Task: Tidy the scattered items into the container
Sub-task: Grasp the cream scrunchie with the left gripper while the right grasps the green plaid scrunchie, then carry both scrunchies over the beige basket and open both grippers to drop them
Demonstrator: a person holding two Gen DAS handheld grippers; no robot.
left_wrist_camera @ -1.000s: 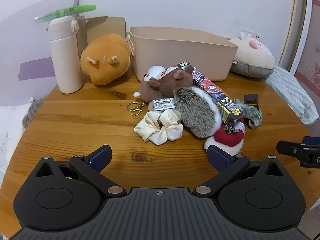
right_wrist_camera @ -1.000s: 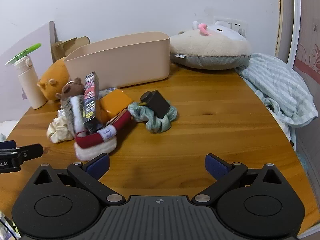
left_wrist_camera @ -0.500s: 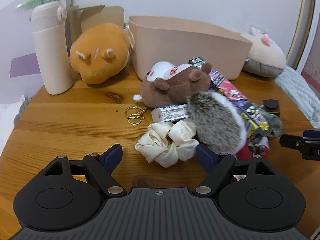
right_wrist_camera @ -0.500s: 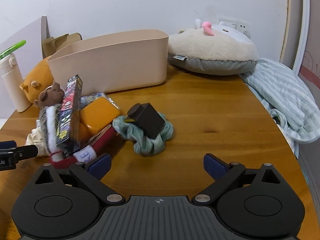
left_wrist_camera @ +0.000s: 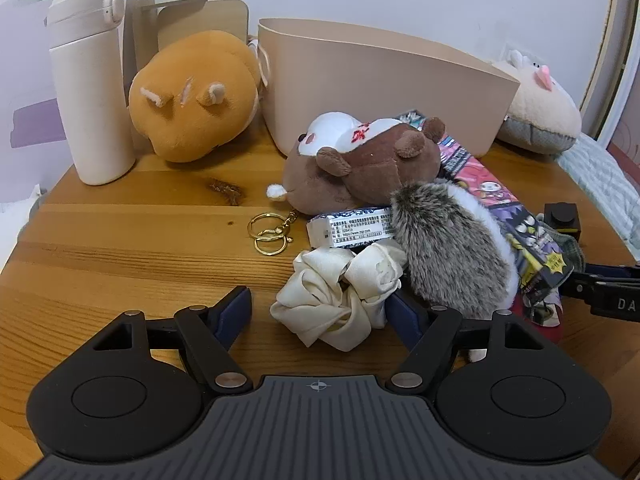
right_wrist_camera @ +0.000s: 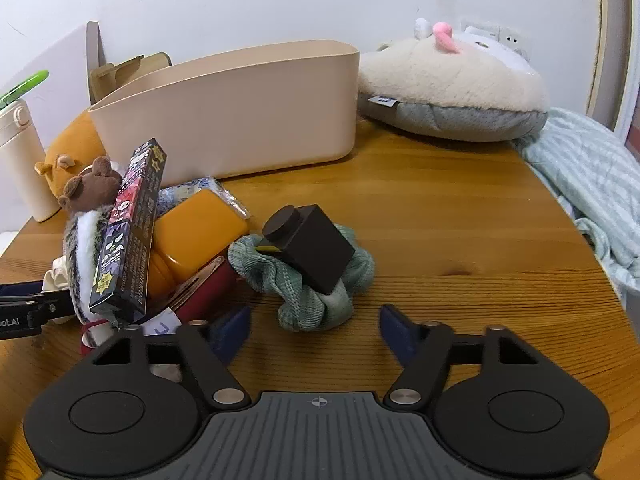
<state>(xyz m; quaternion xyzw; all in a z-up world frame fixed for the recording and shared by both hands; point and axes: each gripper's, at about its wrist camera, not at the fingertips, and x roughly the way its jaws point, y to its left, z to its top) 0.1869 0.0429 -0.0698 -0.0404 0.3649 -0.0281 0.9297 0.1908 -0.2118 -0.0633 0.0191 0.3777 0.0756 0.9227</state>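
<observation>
A beige plastic bin (left_wrist_camera: 380, 84) stands at the back of the round wooden table; it also shows in the right wrist view (right_wrist_camera: 236, 112). In front of it lies a pile: a brown plush (left_wrist_camera: 360, 168), a grey furry plush (left_wrist_camera: 452, 248), a printed box (right_wrist_camera: 128, 232), an orange case (right_wrist_camera: 196, 236). My left gripper (left_wrist_camera: 320, 312) is open with its fingers either side of a cream scrunchie (left_wrist_camera: 340, 300). My right gripper (right_wrist_camera: 316, 328) is open just before a green scrunchie (right_wrist_camera: 308, 296) with a black block (right_wrist_camera: 312, 248) on it.
A white bottle (left_wrist_camera: 92, 92) and an orange plush (left_wrist_camera: 192, 96) stand at the back left. Gold key rings (left_wrist_camera: 268, 232) lie by the pile. A cream plush cushion (right_wrist_camera: 452, 84) and a striped cloth (right_wrist_camera: 592, 184) are at the right.
Both grippers have moved forward and lower. The left now straddles the cream scrunchie; the right has closed in on the green scrunchie.
</observation>
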